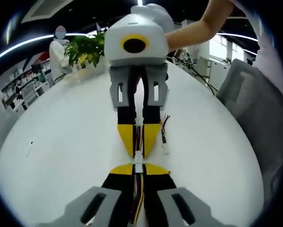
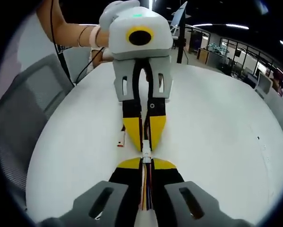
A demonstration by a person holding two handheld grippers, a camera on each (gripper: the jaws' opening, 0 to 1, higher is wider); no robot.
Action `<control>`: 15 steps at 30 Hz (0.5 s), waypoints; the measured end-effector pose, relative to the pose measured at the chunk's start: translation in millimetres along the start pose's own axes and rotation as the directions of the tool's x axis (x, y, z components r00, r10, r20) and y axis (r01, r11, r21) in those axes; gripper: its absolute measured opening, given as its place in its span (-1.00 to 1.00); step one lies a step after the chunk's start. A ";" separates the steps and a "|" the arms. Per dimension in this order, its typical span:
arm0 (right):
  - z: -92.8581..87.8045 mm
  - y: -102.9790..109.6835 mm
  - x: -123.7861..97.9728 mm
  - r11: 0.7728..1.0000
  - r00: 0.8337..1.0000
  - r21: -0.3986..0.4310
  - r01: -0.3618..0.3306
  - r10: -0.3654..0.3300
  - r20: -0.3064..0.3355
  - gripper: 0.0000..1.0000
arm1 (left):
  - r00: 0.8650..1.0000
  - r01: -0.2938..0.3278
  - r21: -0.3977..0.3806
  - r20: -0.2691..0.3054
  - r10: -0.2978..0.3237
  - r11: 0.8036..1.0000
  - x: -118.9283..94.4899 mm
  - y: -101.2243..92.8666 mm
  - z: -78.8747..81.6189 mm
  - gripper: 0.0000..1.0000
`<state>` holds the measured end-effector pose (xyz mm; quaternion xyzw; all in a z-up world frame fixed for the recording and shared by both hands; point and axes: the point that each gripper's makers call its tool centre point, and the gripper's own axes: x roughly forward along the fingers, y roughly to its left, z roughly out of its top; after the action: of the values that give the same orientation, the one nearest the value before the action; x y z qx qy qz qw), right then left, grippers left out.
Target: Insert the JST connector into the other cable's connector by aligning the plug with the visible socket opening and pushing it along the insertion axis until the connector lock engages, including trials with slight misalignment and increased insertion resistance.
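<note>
Two tongs tip to tip over white table point(image 1: 61, 142), connectors point(image 1: 139, 158) meeting, wires clamped

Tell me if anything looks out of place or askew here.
Nothing stands out. The left gripper and right gripper meet tip to tip, their white connectors in line. A spare cable lies loose on the white table.

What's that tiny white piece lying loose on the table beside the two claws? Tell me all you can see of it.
It is a spare connector, a small white plastic-looking block on a short bundle of thin coloured wires. It lies flat on the white table, apart from both claws, untouched. In the right gripper view the same connector shows a reddish end. Finer detail is too small to tell.
</note>
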<state>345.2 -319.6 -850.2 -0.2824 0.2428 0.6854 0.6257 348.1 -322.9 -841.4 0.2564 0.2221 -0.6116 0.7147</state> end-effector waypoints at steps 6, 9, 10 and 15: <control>1.1 -0.4 1.0 1.000 1.000 0.001 0.010 -0.010 -0.004 -0.94 | 1.000 -0.006 -0.002 -0.003 0.006 1.000 2.6 2.7 -2.4 -1.00; 0.9 -0.8 1.8 1.000 1.000 0.003 0.014 -0.014 -0.004 -0.94 | 1.000 -0.009 0.012 -0.012 0.010 1.000 3.4 2.7 -3.5 -1.00; 0.9 -0.7 2.0 1.000 1.000 0.002 0.014 -0.014 -0.004 -0.94 | 1.000 -0.010 0.017 -0.011 0.010 1.000 3.1 2.7 -3.6 -1.00; 2.1 -0.8 0.9 1.000 1.000 -0.004 0.021 -0.021 0.002 -0.93 | 1.000 -0.021 0.007 -0.012 0.021 1.000 0.8 3.7 -3.9 -1.00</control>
<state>345.8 -317.4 -849.3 -0.2855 0.2380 0.6794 0.6326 351.9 -320.6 -844.6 0.2651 0.2215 -0.6033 0.7188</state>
